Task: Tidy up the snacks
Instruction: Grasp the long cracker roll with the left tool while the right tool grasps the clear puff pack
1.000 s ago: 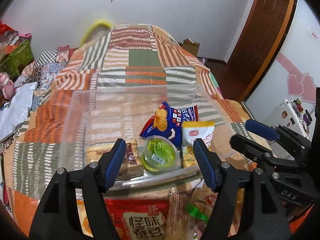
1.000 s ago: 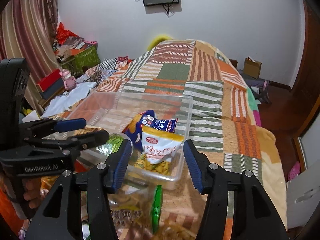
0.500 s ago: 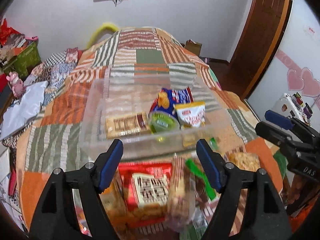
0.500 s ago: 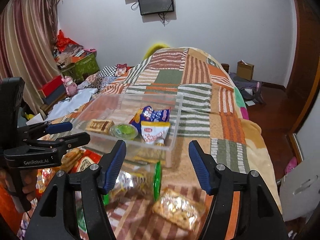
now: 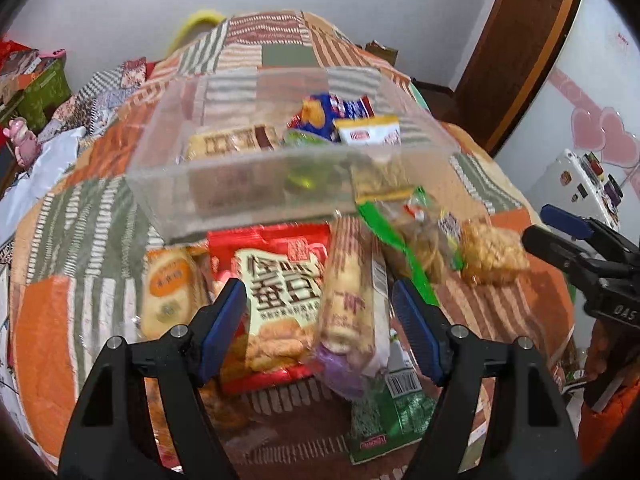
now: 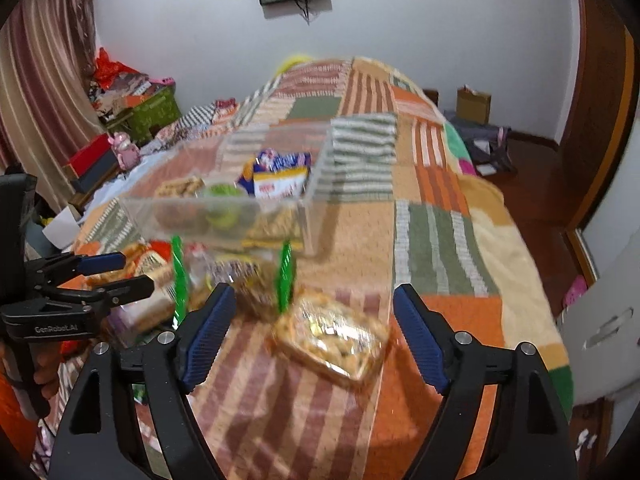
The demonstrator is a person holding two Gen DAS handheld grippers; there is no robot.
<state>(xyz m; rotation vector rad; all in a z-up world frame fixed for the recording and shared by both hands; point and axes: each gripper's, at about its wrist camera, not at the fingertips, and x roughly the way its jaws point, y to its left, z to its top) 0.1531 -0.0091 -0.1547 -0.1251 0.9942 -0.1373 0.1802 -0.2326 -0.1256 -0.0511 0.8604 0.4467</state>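
A clear plastic bin (image 5: 248, 160) on the bed holds a blue chip bag (image 5: 324, 114), a white-and-yellow packet (image 5: 372, 132), a green jelly cup (image 5: 304, 138) and a brown biscuit bar (image 5: 236, 140). Loose snacks lie in front of it. My left gripper (image 5: 320, 332) hangs open above a red bag (image 5: 276, 280) and a long biscuit pack (image 5: 348, 296), gripping nothing. My right gripper (image 6: 314, 338) has its jaws opening over a golden snack pack (image 6: 332, 340), pads apart from it. The bin (image 6: 224, 200) stands beyond.
An orange-label cracker pack (image 5: 168, 284) and a green-trimmed clear bag (image 5: 404, 232) lie in the pile. The patchwork blanket (image 6: 440, 240) covers the bed. Boxes and a pink toy (image 6: 124, 148) crowd the left side; a wooden door (image 6: 600, 120) is at right.
Both grippers have drawn back from over the bin and sunk toward the loose pile in front of it. The right jaws stand wider than before.
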